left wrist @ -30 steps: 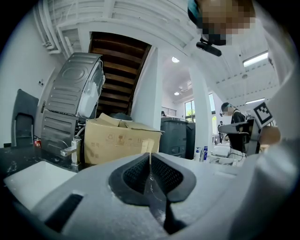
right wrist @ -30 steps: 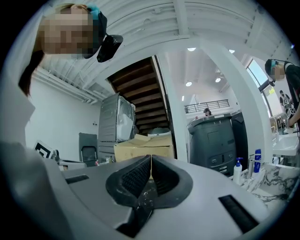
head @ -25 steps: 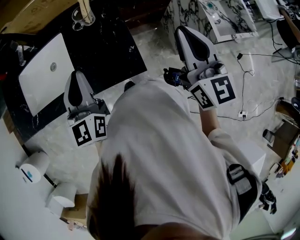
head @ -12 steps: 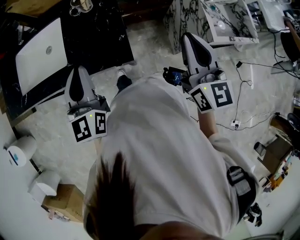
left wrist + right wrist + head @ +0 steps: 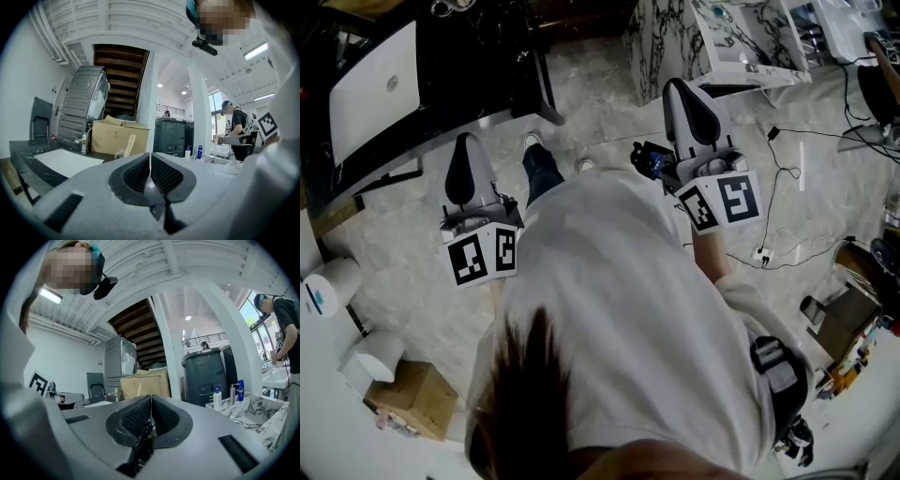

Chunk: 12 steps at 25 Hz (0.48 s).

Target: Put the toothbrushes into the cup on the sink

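**A:** What do the tool cameras give that the head camera can't?

**B:** The jaws. The left tool (image 5: 150, 164) has its ribbed pads pressed together with nothing between them, and the right tool (image 5: 151, 411) is the same. From above, only their grey backs show. They sit at 9 and 2 o'clock of the person's white shirt (image 5: 619, 300).

**A:** And the cup?

**B:** In the left gripper view a clear cup (image 5: 120, 153) stands on the dark table (image 5: 23, 161), at 10 o'clock of the jaws. It is just past the far end of the white sink (image 5: 65, 161). Two pale wooden handles (image 5: 129, 144) lean in it. From the head view it sits at 11 o'clock, cut by the top edge.

**A:** The room?

**B:** There is a pale marbled floor (image 5: 609, 94). Paper rolls (image 5: 326, 286) and a cardboard box (image 5: 408, 401) lie at 8 o'clock. A marbled basin (image 5: 741, 42) is at 1 o'clock. Only the right gripper view shows the bottles (image 5: 217, 398) on it, and another person (image 5: 287, 329) at 2 o'clock.

**A:** Anything hidden?

**B:** The shirt and hair (image 5: 525, 394) fill the lower middle of the head view and cover the left hand and most of the right. The handles' tips are too small to make out, so I can't tell whether they are toothbrushes.
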Each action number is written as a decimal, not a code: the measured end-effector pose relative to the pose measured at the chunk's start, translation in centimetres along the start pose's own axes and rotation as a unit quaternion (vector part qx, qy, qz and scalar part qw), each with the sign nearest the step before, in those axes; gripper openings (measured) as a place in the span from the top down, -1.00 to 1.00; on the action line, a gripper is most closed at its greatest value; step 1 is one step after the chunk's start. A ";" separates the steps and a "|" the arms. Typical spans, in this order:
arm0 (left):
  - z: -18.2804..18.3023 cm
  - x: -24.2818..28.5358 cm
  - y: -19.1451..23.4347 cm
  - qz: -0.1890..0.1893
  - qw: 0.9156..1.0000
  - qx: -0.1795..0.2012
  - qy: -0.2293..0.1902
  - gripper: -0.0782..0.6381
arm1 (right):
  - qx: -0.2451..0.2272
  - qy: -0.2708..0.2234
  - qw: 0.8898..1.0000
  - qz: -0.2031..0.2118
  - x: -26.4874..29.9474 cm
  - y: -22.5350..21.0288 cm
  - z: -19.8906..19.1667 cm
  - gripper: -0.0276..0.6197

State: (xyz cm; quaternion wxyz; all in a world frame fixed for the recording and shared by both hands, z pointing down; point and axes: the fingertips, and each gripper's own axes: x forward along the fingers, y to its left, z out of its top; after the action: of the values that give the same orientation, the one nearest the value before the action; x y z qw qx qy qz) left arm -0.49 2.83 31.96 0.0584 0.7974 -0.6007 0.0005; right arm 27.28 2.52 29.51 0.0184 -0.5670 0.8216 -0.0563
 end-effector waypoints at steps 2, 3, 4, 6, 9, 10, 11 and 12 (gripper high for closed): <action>-0.6 -1.1 -1.1 0.000 1.000 -0.001 0.003 0.71 | 0.000 0.001 1.000 0.003 -1.2 -0.1 -0.4 0.86; -0.8 -1.6 -1.5 0.001 1.000 -0.001 0.004 0.71 | 0.000 0.000 1.000 0.004 -1.7 -0.1 -0.5 0.86; -1.0 -2.0 -1.9 0.001 1.000 -0.001 0.005 0.71 | 0.001 0.000 1.000 0.005 -2.1 -0.2 -0.7 0.86; -1.3 -2.8 -2.5 0.002 1.000 -0.001 0.004 0.71 | 0.001 -0.001 1.000 0.006 -2.8 -0.1 -0.9 0.86; -1.5 -3.8 -3.1 0.004 1.000 -0.001 0.002 0.71 | -0.003 0.000 1.000 0.011 -3.7 0.2 -1.1 0.86; -1.5 -4.1 -3.2 0.005 1.000 -0.002 0.002 0.71 | -0.003 0.001 1.000 0.014 -3.9 0.4 -1.2 0.86; -1.7 -4.3 -3.3 0.006 1.000 -0.003 0.002 0.71 | -0.004 0.001 1.000 0.016 -4.0 0.6 -1.3 0.86; -1.8 -4.5 -3.2 0.006 1.000 -0.004 0.002 0.71 | -0.004 0.001 1.000 0.018 -4.0 0.8 -1.4 0.86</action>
State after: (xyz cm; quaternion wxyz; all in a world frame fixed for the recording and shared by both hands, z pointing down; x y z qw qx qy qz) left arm 1.51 8.14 33.09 0.0625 0.7933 -0.6057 0.0003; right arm 27.81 6.65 30.71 0.0158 -0.5517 0.8322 -0.0532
